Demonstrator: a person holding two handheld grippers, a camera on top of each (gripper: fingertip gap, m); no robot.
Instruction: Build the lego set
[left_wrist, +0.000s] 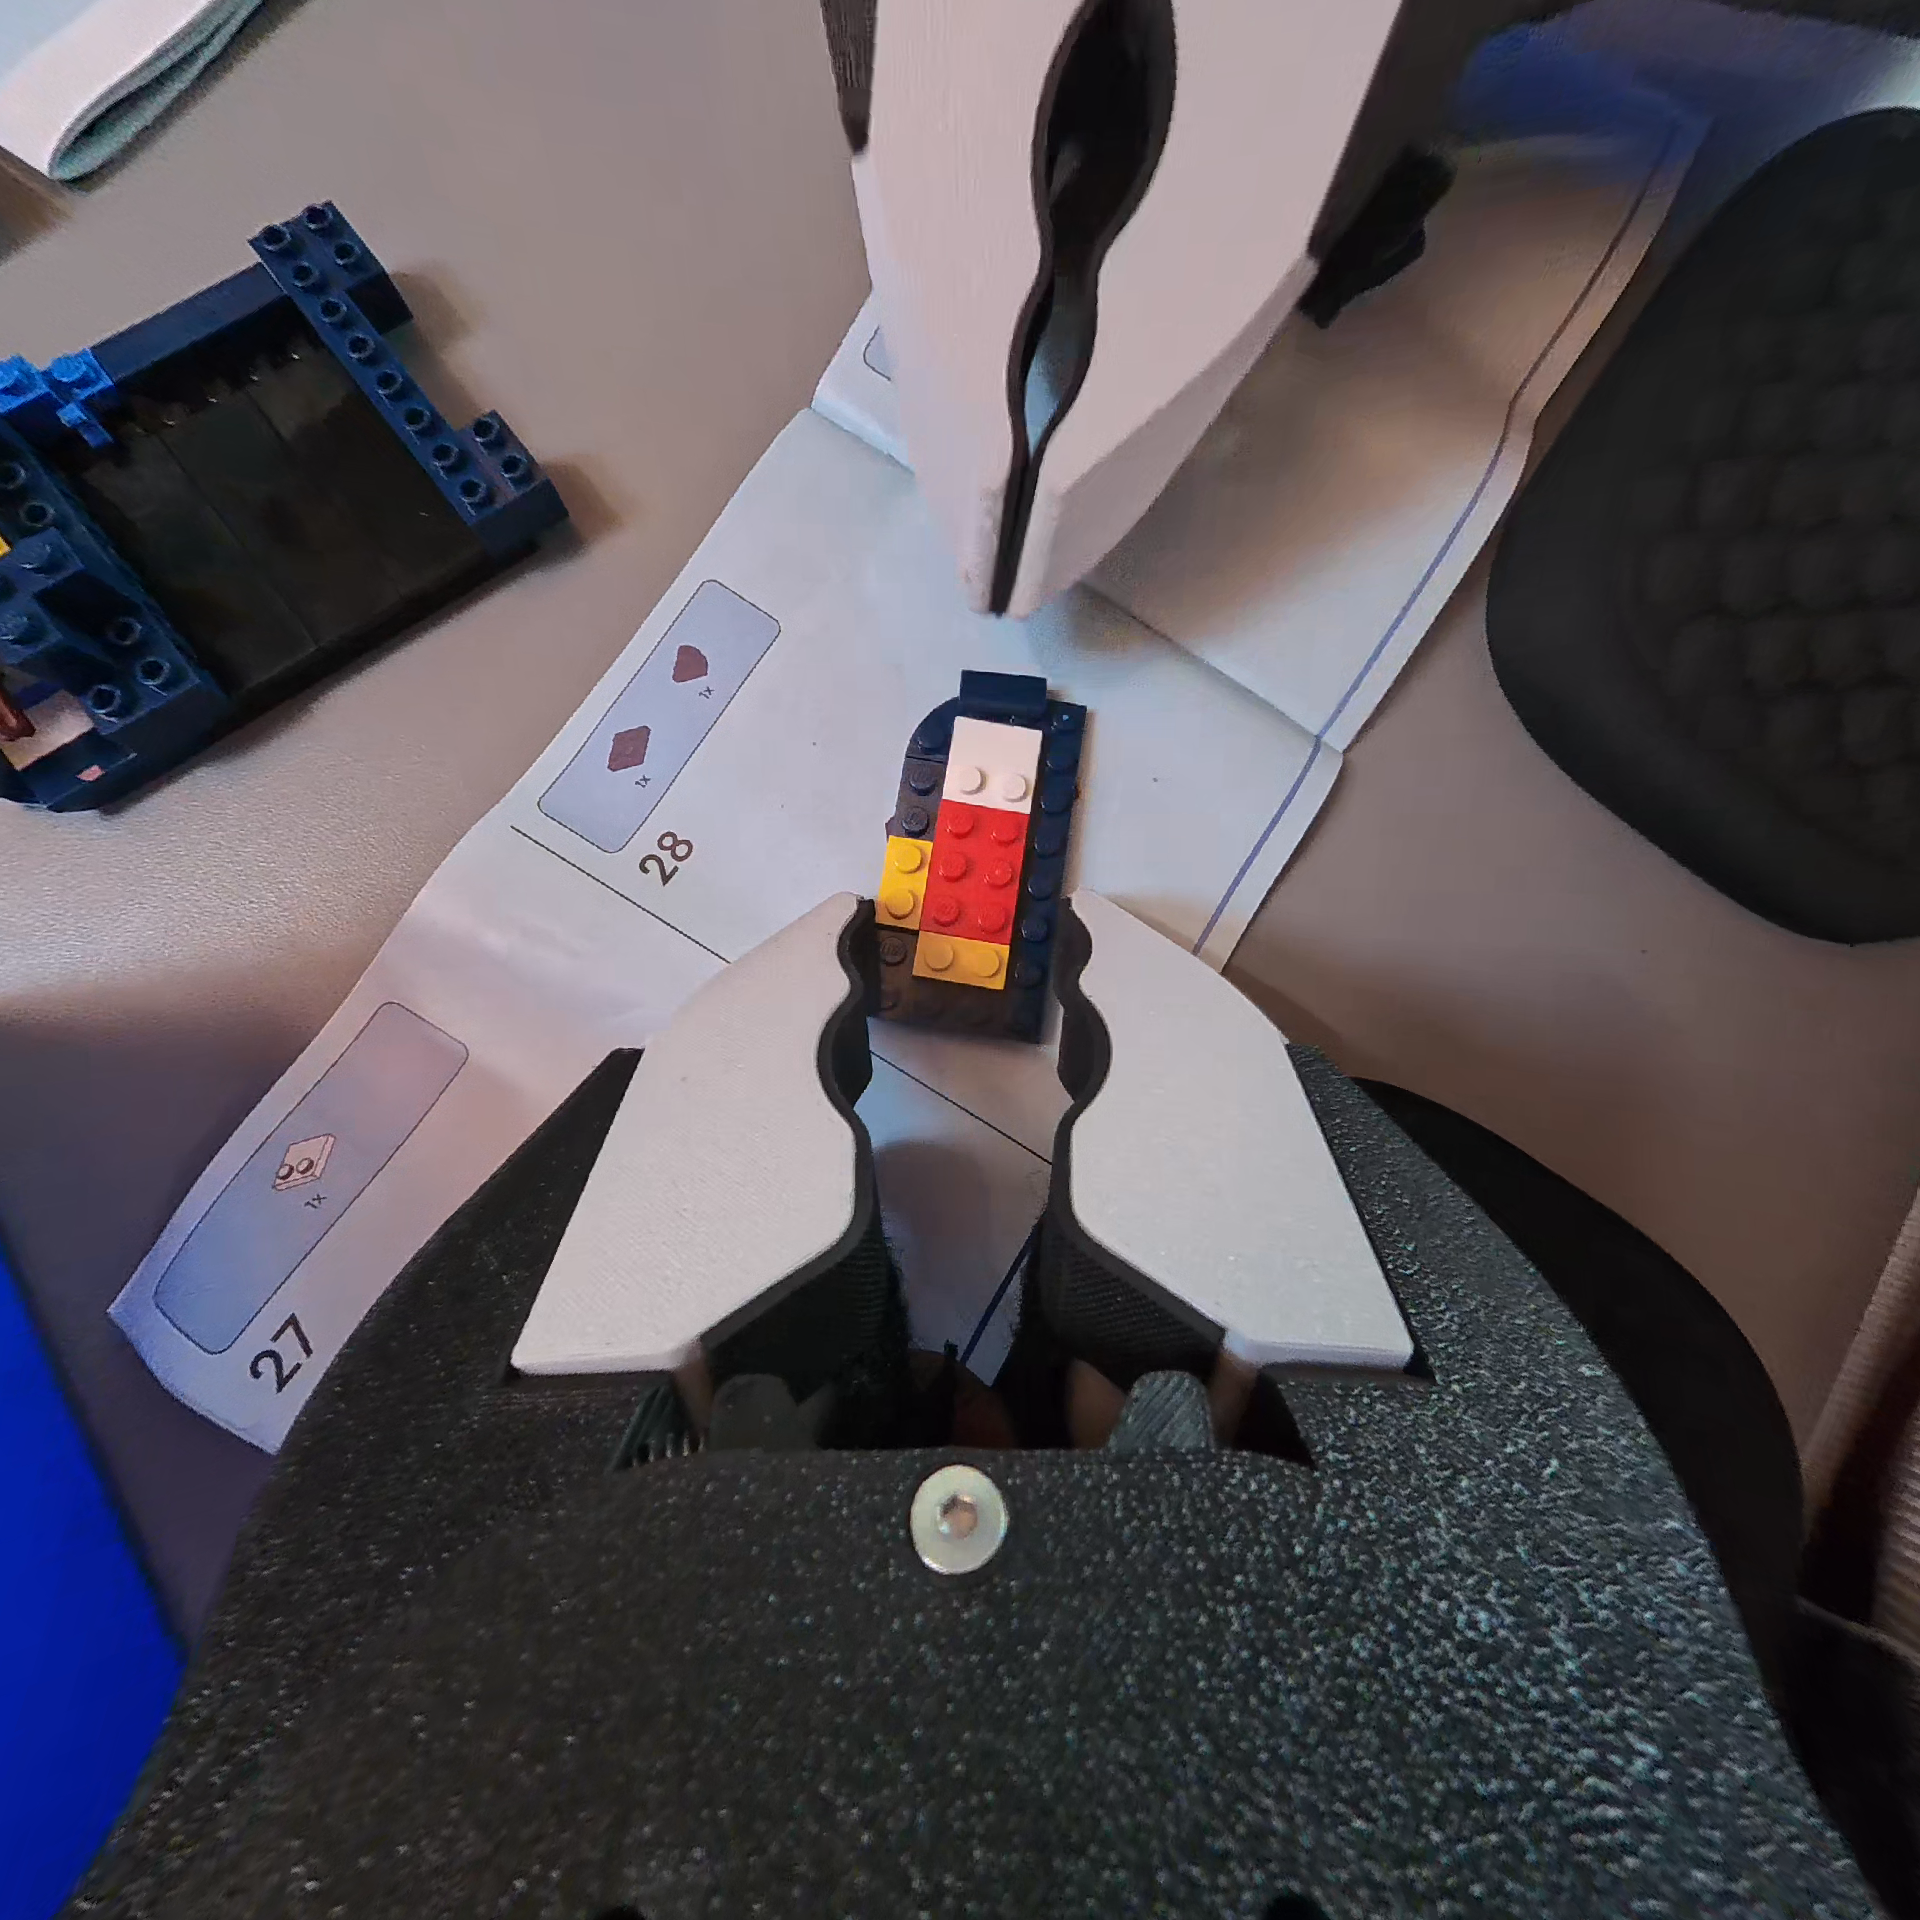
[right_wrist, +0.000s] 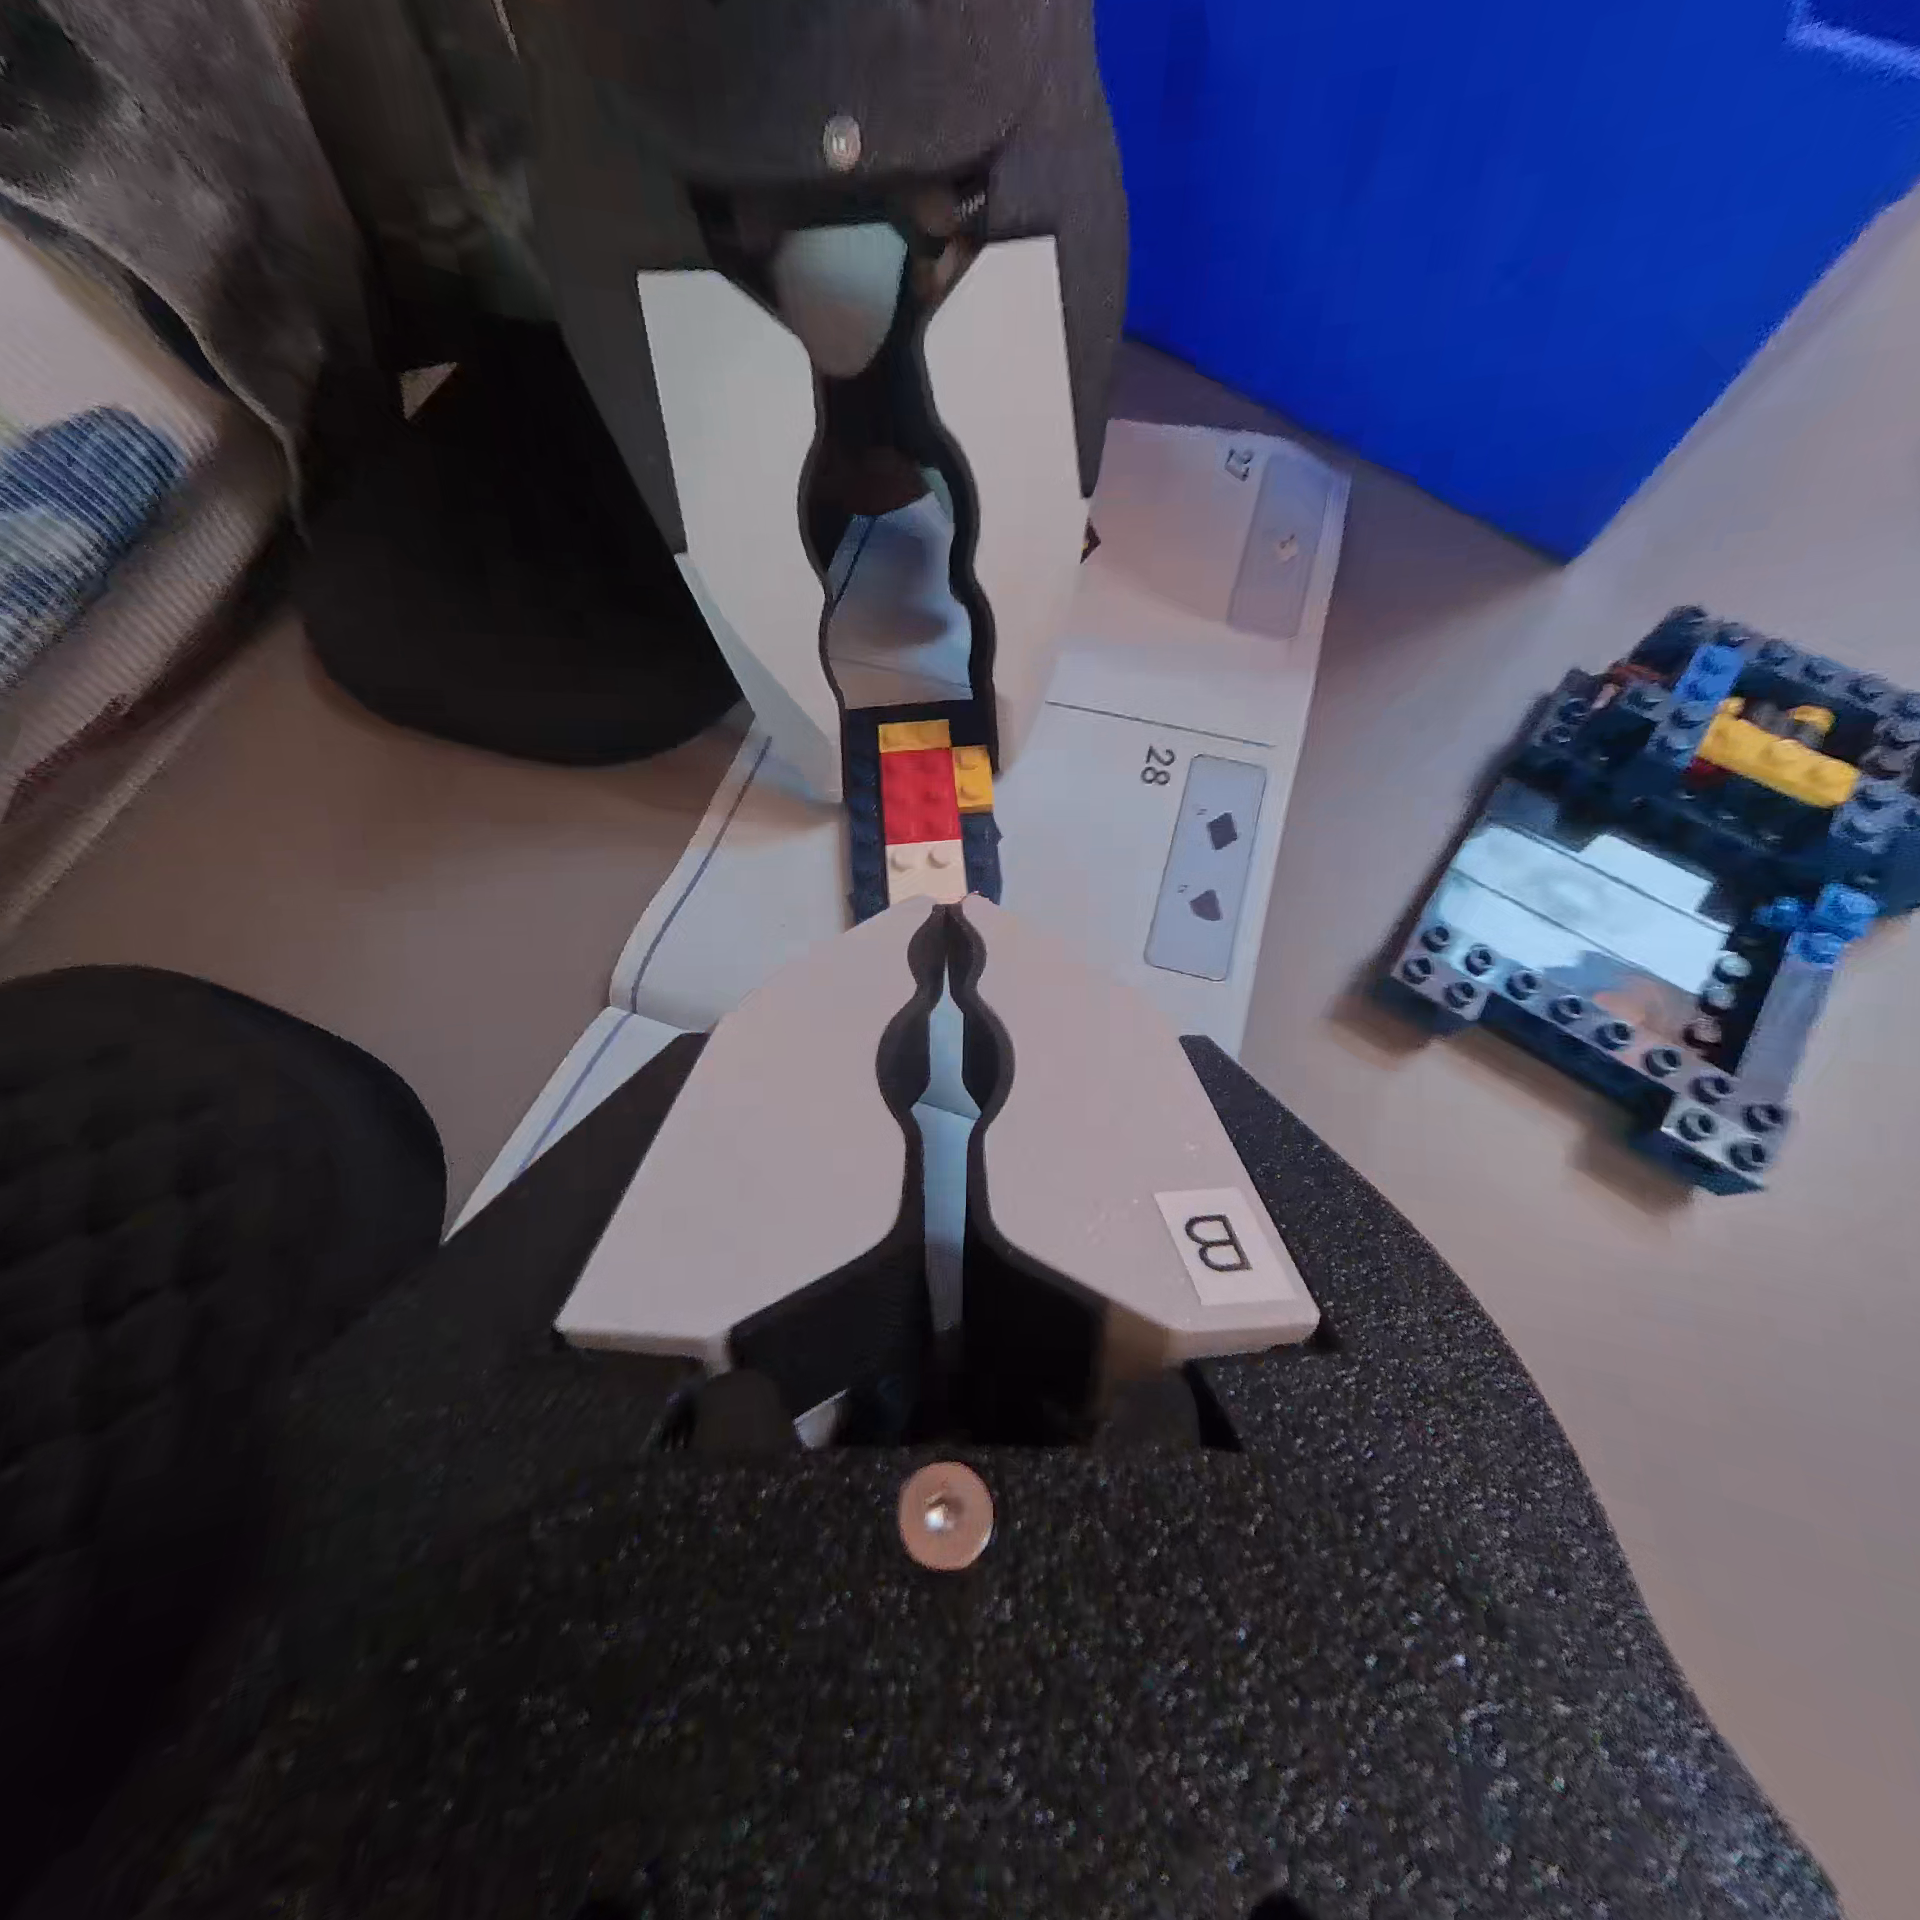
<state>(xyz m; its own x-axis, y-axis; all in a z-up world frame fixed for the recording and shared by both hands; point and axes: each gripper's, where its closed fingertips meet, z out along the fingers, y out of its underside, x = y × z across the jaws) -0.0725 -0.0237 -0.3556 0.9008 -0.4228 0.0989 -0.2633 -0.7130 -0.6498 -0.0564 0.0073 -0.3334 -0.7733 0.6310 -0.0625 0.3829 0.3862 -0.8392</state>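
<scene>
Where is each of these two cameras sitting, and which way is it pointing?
Left wrist view: sits on the left gripper, looks along its fingers, which clamp the near end of a small brick plate on an instruction sheet; the right gripper faces it.
Right wrist view: sits on the shut right gripper, looks the opposite way at the plate's white end; the left gripper is opposite.
Shared: plate, sheet, both grippers, a dark blue brick build.
</scene>
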